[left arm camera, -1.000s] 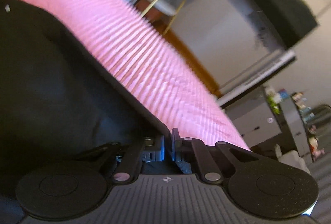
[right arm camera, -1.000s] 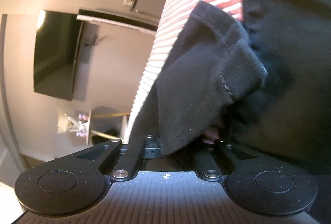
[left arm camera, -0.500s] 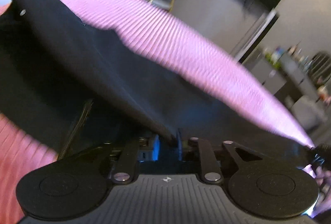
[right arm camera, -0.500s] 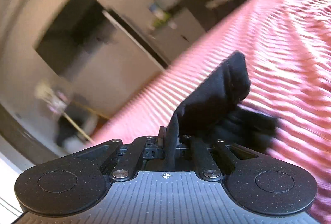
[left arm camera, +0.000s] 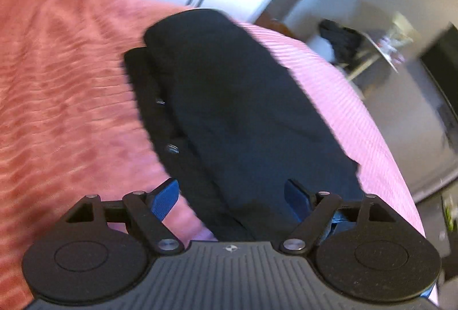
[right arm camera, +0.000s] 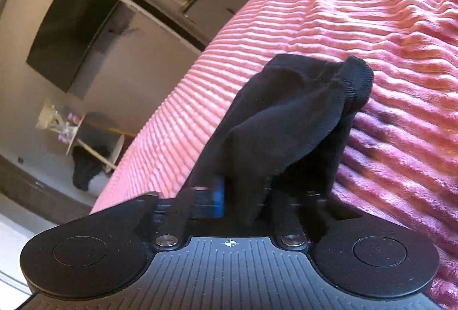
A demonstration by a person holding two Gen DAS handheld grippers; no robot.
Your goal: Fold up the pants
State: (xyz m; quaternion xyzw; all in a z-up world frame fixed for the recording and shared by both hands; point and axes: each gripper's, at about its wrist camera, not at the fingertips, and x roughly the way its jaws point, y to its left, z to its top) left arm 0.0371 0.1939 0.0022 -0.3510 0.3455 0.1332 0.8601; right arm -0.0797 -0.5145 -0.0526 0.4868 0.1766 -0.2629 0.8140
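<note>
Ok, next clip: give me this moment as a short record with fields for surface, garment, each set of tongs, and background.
surface: pink ribbed bedspread
garment: black pants, lying folded lengthwise on the bedspread
left tongs: open, fingers apart on either side of the pants, gripping nothing
right tongs: shut on a bunched end of the pants, lifted off the bedspread
background: dark wall-mounted screen, small round table
</note>
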